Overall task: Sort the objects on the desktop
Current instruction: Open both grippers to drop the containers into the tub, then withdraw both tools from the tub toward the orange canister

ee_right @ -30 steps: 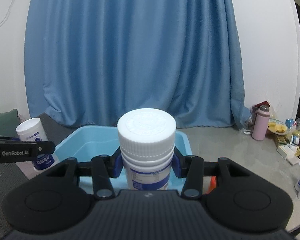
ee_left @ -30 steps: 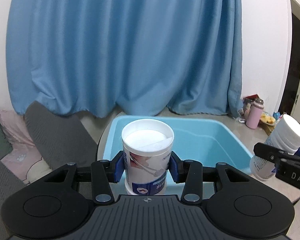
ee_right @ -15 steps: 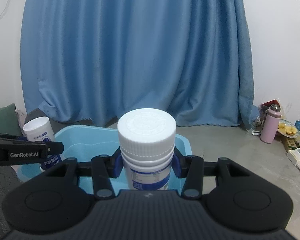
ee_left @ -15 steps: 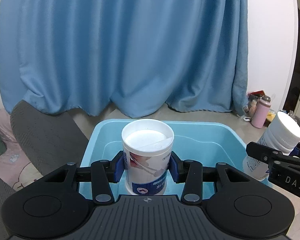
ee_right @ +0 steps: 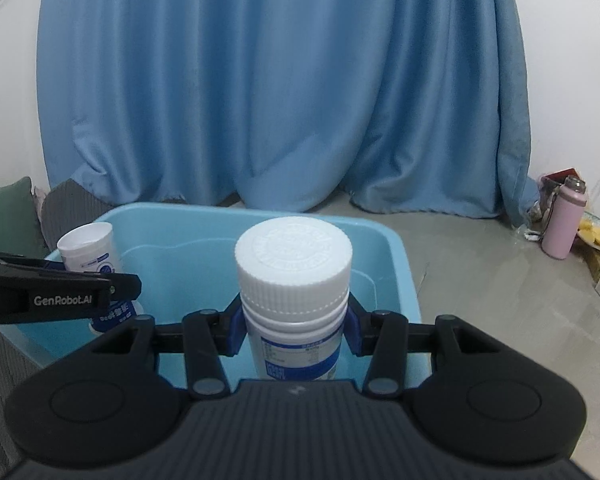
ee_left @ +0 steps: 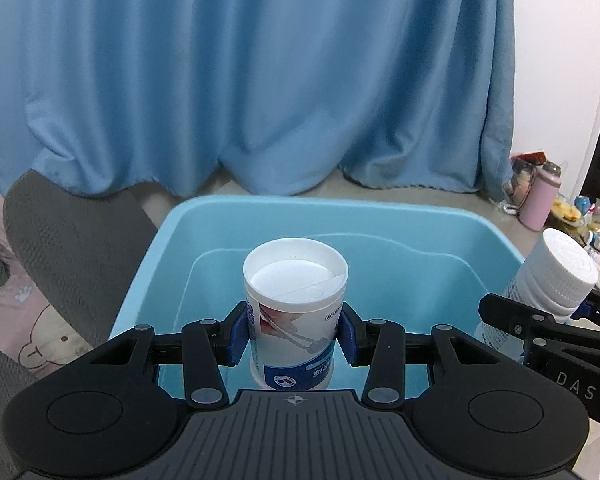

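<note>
Tub first: the light-blue plastic tub (ee_left: 480,220) sits on the grey floor in front of the blue curtain (ee_left: 260,80), and both carried items hang over its open mouth. The left gripper (ee_left: 296,334) is clamped on a white open-topped canister (ee_left: 296,312) with a blue printed label, its blue pads pressed to either side of the body, upright, above the tub's near-left part. The right gripper (ee_right: 295,330) is closed around a white screw-cap pill bottle (ee_right: 294,280), gripped just under the ribbed cap, upright too, above the tub's near-right part. Each tool shows in the other's view, so the two stand side by side over the tub, apart but not far.

Judging by this, both items are ready to be dropped in; the tub looks empty beneath them, though its floor directly under the grippers is hidden.

Risks from here:
- Released from this height, the bottle or canister may bounce on the bare plastic bottom and tip, or roll against the wall.
- The canister is open on top; whether anything lies inside beyond the inner seal cannot be told, but a tumble could spill it.
- If both let go at once, the items may knock together.
- Drifting toward the tub's right rim (ee_right: 400,248) could send the bottle onto the floor, near the pink flask (ee_right: 564,220) beyond.
</note>
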`<control>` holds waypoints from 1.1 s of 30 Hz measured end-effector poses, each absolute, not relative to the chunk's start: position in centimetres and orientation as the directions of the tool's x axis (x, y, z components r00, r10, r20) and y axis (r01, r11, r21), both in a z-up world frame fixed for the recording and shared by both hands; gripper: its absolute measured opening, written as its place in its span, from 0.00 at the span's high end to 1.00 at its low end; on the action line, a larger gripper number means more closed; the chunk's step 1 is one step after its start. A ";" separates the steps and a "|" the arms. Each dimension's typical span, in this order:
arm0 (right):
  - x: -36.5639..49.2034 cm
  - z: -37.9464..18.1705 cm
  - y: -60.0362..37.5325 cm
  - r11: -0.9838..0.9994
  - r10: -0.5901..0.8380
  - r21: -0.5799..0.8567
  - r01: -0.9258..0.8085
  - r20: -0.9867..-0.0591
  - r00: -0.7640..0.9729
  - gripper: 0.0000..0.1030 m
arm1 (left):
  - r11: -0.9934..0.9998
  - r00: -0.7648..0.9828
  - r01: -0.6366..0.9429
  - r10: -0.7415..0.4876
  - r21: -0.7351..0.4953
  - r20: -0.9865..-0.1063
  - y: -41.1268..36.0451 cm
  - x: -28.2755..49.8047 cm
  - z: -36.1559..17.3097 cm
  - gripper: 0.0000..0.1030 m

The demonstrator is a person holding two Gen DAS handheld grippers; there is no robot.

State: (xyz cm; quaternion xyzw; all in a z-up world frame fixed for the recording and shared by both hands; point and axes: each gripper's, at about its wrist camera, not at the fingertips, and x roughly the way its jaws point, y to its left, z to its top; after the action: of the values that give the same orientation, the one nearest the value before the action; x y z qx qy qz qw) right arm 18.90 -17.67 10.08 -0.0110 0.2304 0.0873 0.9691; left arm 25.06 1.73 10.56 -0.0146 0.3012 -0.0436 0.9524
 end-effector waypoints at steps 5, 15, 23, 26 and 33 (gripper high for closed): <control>19.7 9.4 -17.5 0.987 0.146 0.011 -0.161 -0.485 0.862 0.52 | 0.997 0.810 0.059 -0.080 -0.055 -0.580 2.1 25.7 9.7 0.52; 18.7 10.5 -17.7 0.991 0.129 0.018 -0.136 -0.448 0.885 0.30 | 0.998 0.834 0.029 -0.056 -0.057 -0.549 2.4 24.7 10.5 0.21; 15.9 11.5 -17.6 0.993 0.116 0.028 -0.115 -0.411 0.904 0.30 | 0.998 0.855 0.026 -0.056 -0.065 -0.515 2.6 21.5 11.7 0.20; 14.4 11.9 -17.4 0.994 0.106 0.021 -0.106 -0.393 0.914 0.30 | 0.997 0.863 0.032 -0.063 -0.070 -0.502 2.7 20.0 12.2 0.20; 10.6 12.3 -17.2 0.996 0.091 0.023 -0.089 -0.368 0.925 0.30 | 0.997 0.873 0.042 -0.068 -0.064 -0.484 3.2 15.6 12.8 0.20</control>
State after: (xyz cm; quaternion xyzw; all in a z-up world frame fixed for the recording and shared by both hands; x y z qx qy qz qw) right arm 10.59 -17.22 12.28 0.0031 0.1877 0.0457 0.9812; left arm 15.61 3.17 12.84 -0.0259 0.2507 -0.0283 0.9673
